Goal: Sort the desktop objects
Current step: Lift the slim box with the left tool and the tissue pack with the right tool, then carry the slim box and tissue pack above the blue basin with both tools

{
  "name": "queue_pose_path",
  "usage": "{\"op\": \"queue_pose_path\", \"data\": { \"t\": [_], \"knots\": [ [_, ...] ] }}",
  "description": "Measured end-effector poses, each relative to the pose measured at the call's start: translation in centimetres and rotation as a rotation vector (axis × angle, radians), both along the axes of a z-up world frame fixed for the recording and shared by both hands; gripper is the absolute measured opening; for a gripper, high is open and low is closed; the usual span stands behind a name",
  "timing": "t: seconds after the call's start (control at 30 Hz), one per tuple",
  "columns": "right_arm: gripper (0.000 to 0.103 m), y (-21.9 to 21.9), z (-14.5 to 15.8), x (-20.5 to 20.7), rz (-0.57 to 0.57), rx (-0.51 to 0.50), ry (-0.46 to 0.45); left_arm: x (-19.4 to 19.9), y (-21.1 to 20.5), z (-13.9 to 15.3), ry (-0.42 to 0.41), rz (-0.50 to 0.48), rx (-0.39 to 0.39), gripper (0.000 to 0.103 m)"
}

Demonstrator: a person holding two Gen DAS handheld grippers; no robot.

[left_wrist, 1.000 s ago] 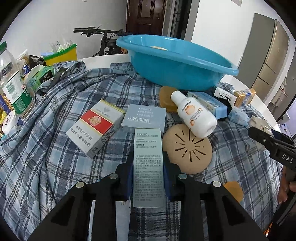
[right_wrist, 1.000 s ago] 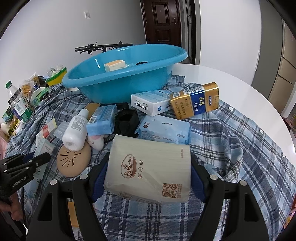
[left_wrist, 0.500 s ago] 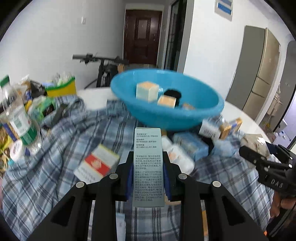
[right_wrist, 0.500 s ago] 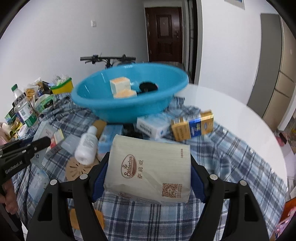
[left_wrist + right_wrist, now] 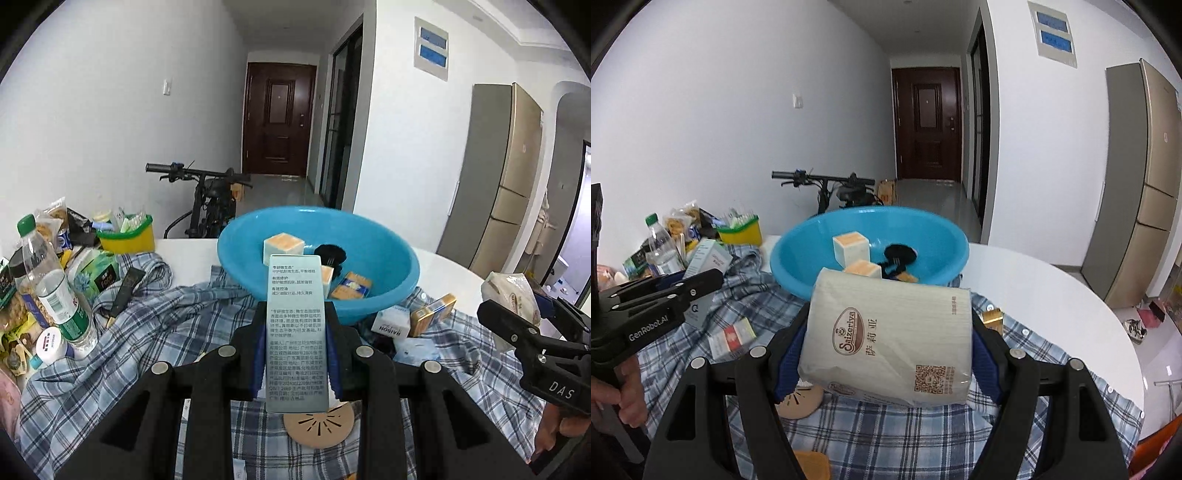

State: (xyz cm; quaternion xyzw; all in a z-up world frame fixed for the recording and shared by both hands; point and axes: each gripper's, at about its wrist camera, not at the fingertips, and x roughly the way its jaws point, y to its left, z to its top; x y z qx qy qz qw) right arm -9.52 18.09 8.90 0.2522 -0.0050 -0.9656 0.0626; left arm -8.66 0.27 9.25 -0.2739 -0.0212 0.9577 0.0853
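We've got both grippers loaded, landmark is the blue basin (image 5: 373, 266). Left gripper (image 5: 295, 354) is pinching a tall pale-green carton (image 5: 295, 332) by its long sides, blue pads flat on it, carton held above the plaid cloth (image 5: 110, 350) on the near side of the basin. Right gripper (image 5: 886, 354) is clamped on a beige tissue pack (image 5: 890, 336), jaws about half spread because the pack is wide; pack also sits in the air just short of the basin's near rim. Inside the basin: cream cube boxes (image 5: 850, 247) and a black item (image 5: 899, 254). Near the basin's right foot, a white RAISON box (image 5: 391, 326) and a gold tin (image 5: 432, 314). Tan vented disc (image 5: 319, 424) lies on the cloth below the carton. Water bottle (image 5: 55, 291) stands far left of the basin.
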Motion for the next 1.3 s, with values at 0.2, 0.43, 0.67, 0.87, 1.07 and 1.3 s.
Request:
{"op": "queue_pose_path", "data": {
  "t": [0.2,0.43,0.67,0.87,1.07,1.3],
  "knots": [
    [0.074,-0.1,0.9,0.5,0.005,-0.004,0.026,0.7,0.3,0.7,0.019,0.0,-0.001,0.029],
    [0.074,-0.1,1.7,1.0,0.007,-0.01,0.049,1.0,0.4,1.1,0.029,-0.002,-0.001,0.029],
    [0.074,-0.1,1.9,1.3,0.01,-0.014,0.057,1.2,0.4,1.3,0.036,-0.002,-0.001,0.029],
    [0.074,0.0,1.9,1.2,0.015,-0.019,0.055,1.2,0.2,1.5,0.038,0.0,-0.002,0.029],
    [0.074,0.2,2.3,1.0,0.017,-0.021,0.064,0.8,-0.1,1.9,0.041,0.009,-0.003,0.029],
    [0.074,0.0,2.7,-0.2,0.03,-0.012,0.068,-0.4,-0.5,2.4,0.053,0.02,-0.004,0.029]
  ]
}}
